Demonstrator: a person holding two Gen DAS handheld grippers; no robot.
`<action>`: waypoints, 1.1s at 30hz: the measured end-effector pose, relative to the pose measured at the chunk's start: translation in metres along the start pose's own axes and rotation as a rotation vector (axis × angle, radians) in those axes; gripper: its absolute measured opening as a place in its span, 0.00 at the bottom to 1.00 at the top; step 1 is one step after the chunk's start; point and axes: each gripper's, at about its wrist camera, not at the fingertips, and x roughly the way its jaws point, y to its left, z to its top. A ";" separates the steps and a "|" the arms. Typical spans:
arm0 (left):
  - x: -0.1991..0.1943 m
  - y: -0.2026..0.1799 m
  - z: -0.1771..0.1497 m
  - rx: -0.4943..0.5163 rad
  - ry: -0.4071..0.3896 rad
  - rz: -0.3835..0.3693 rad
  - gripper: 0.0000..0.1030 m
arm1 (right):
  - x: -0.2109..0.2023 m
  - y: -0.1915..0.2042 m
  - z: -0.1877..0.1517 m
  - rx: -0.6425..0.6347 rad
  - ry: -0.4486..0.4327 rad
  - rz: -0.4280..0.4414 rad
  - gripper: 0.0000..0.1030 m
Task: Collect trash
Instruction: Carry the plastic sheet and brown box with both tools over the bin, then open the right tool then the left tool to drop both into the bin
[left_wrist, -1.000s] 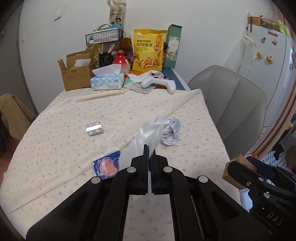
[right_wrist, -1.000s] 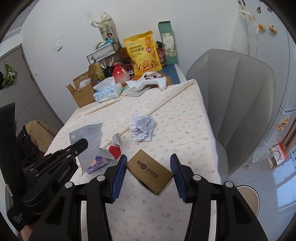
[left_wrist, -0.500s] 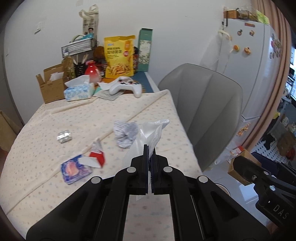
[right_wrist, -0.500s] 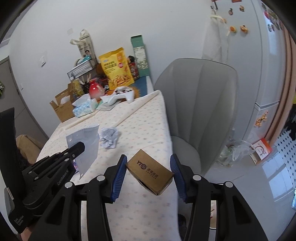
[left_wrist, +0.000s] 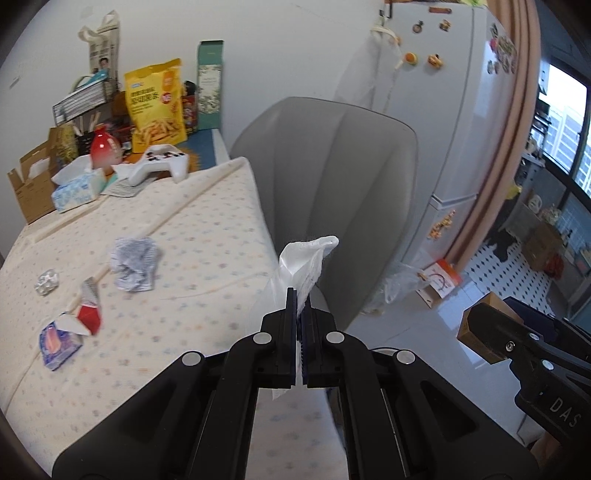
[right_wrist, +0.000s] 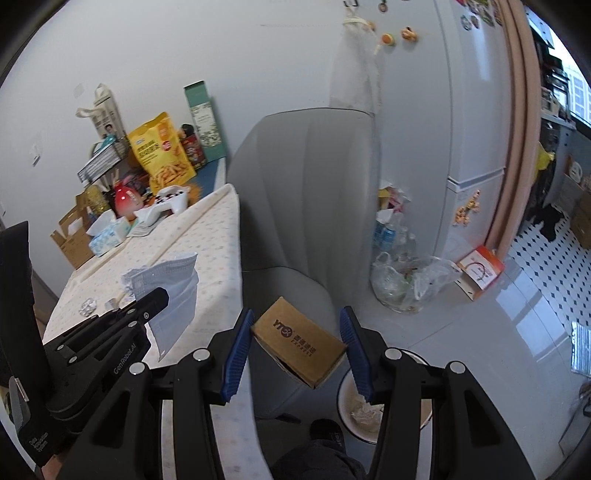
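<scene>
Tablecloth at left keeps crumpled paper and wrappers, while my left gripper pinches a plastic bag and my half-open right gripper clamps a cardboard box above the bin.

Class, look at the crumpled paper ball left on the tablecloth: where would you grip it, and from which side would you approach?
Grip the crumpled paper ball across its bunched middle, coming down from above. It lies low and loose on the tablecloth, with no edge to catch from the side; the red-and-white carton lies close beside it, so a sideways approach would probably knock that.
</scene>
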 end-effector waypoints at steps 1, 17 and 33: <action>0.004 -0.007 -0.001 0.010 0.007 -0.008 0.03 | 0.001 -0.007 0.000 0.009 0.002 -0.008 0.47; 0.065 -0.092 -0.008 0.112 0.115 -0.097 0.03 | 0.035 -0.112 -0.004 0.175 0.063 -0.062 0.60; 0.095 -0.154 -0.031 0.191 0.207 -0.161 0.03 | 0.014 -0.185 -0.025 0.278 0.051 -0.154 0.64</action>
